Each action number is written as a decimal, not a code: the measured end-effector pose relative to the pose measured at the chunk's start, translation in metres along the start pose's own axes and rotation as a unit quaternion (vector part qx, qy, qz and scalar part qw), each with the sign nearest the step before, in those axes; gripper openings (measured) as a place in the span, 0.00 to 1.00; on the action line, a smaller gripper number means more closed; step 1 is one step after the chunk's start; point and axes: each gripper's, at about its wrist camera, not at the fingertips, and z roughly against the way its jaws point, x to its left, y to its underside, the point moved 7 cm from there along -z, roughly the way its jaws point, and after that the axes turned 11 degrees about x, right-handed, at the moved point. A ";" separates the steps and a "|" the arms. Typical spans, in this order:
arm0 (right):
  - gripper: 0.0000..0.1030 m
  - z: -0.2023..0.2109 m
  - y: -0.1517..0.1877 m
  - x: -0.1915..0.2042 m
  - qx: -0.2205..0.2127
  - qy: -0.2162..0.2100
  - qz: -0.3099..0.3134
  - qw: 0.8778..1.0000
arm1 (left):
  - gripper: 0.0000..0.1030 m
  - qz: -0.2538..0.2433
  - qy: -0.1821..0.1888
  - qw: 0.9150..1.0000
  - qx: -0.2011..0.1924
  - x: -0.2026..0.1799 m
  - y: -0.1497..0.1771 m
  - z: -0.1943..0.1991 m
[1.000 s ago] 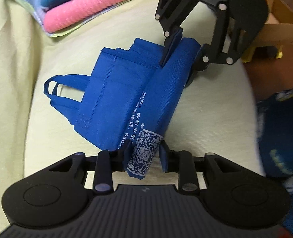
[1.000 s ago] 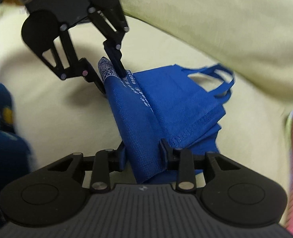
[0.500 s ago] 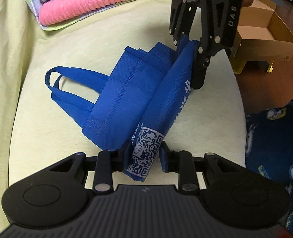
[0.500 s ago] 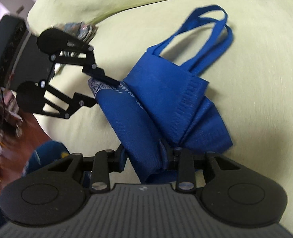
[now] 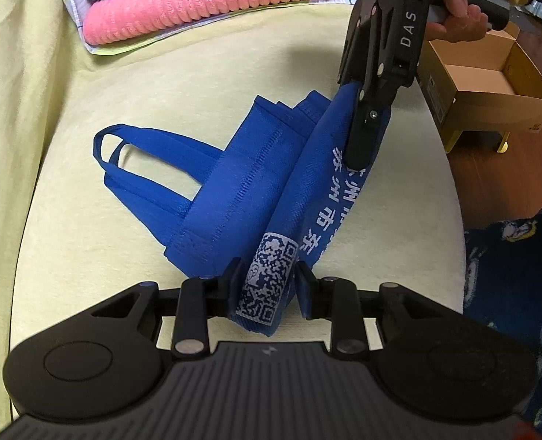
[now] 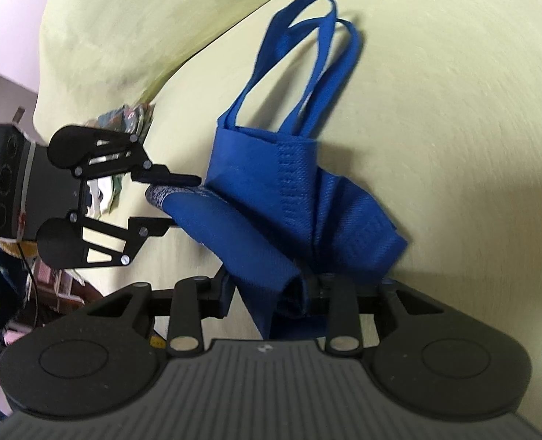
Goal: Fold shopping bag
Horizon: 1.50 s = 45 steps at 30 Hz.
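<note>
While the blue shopping bag [image 5: 256, 183] lies bunched on the pale yellow cushion [image 5: 161, 84], we hold one long folded edge of it at both ends. Our left tool [image 5: 269, 286] pinches the corner that carries the white printed code patch [image 5: 271, 271], its pads pressed on the cloth. Our right tool [image 6: 271, 289] is clamped on the opposite corner, with gathered blue fabric packed between its fingers [image 6: 223, 289]. The held edge rises off the cushion between the two tools, while the rest of the bag sags onto the cushion. Both handles [image 6: 307, 55] lie flat on the cushion, away from either tool. A hand [image 5: 454, 3] grips the right tool's handle. Folded pink and blue towels [image 5: 205, 3] sit at the cushion's far side, and an open cardboard box [image 5: 491, 88] stands on the floor beyond.
</note>
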 end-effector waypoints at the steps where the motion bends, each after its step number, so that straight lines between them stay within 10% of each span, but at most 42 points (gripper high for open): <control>1: 0.29 0.000 0.000 -0.001 -0.003 -0.001 -0.005 1.000 | 0.36 0.000 0.000 1.000 0.000 0.000 0.000 0.001; 26: 0.26 0.010 0.006 -0.023 -0.033 -0.023 -0.111 0.993 | 0.42 0.021 -0.044 0.999 -0.007 -0.012 0.027 0.027; 45: 0.24 0.013 0.000 -0.020 -0.043 0.002 -0.118 0.992 | 0.26 0.013 -0.082 0.996 -0.036 -0.036 0.023 0.043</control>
